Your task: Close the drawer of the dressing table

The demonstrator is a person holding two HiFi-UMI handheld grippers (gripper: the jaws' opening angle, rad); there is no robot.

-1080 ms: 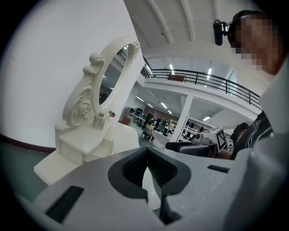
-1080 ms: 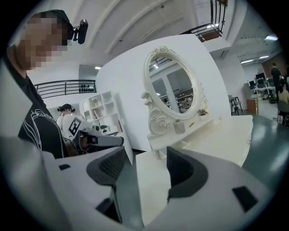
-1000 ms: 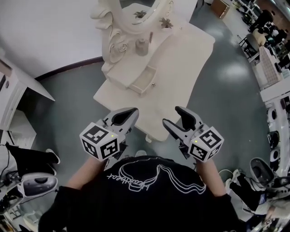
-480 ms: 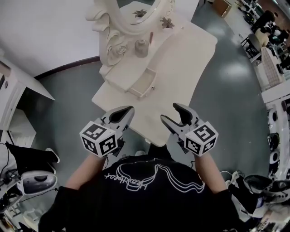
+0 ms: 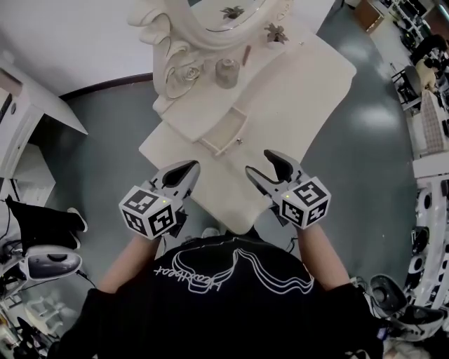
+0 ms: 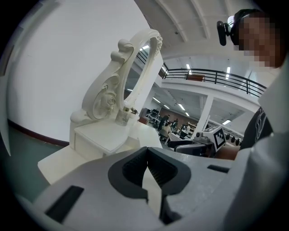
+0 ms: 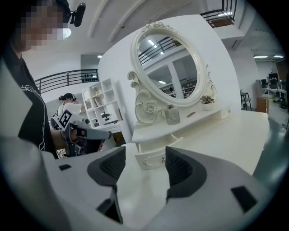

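Drawer [image 5: 223, 134] sits pulled out of the little raised cabinet [image 5: 193, 112] under the oval mirror [image 5: 235, 21], its front facing the person across the white desk [image 5: 309, 84]. Left gripper [image 5: 188, 165] hovers over the desk's near edge, fingers [image 6: 131, 169] pressed together on nothing. Right gripper [image 5: 260, 163] hangs alongside, fingers [image 7: 179, 170] wide apart and empty, having just eased inward a touch, and the drawer front shows between them, farther off. Neither gripper touches the drawer.

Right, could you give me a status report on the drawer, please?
Left gripper shut, empty. Right gripper open, jaws just closing slightly, nothing between them. Drawer open, untouched. Nothing in its way.
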